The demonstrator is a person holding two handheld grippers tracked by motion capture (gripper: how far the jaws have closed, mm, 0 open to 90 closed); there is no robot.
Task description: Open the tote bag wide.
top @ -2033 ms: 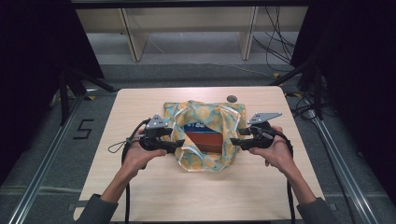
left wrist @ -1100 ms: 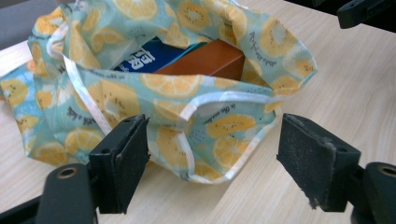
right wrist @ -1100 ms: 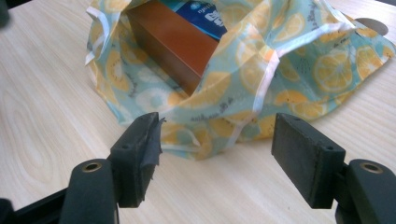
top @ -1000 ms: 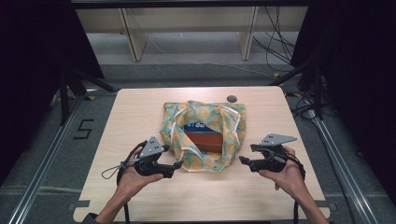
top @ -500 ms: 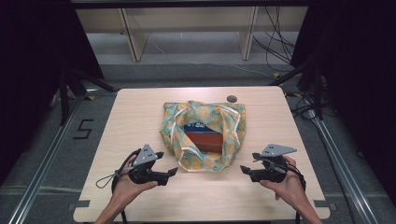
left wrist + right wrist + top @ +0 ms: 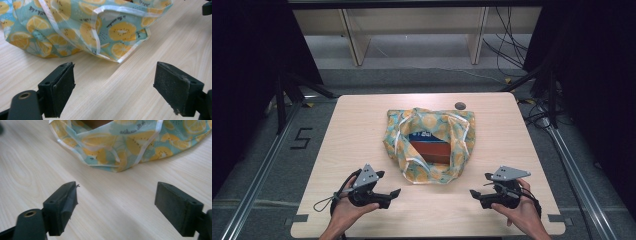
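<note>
1. The fruit-print bag (image 6: 430,145) lies mid-table (image 6: 352,130), mouth open.
2. The left gripper (image 6: 393,192), near left, has just been opening and gapes empty.
3. The right gripper (image 6: 473,193), near right, likewise.

The box (image 6: 429,145) sits mostly hidden inside the fruit-print bag (image 6: 452,130), its label too small to read; the bag runs off at twelve o'clock in both gripper views.

Both the left gripper (image 6: 388,194) and the right gripper (image 6: 477,194) are now away from the fruit-print bag (image 6: 430,145), near the table's front edge, with jaws just opened wide and empty.
</note>
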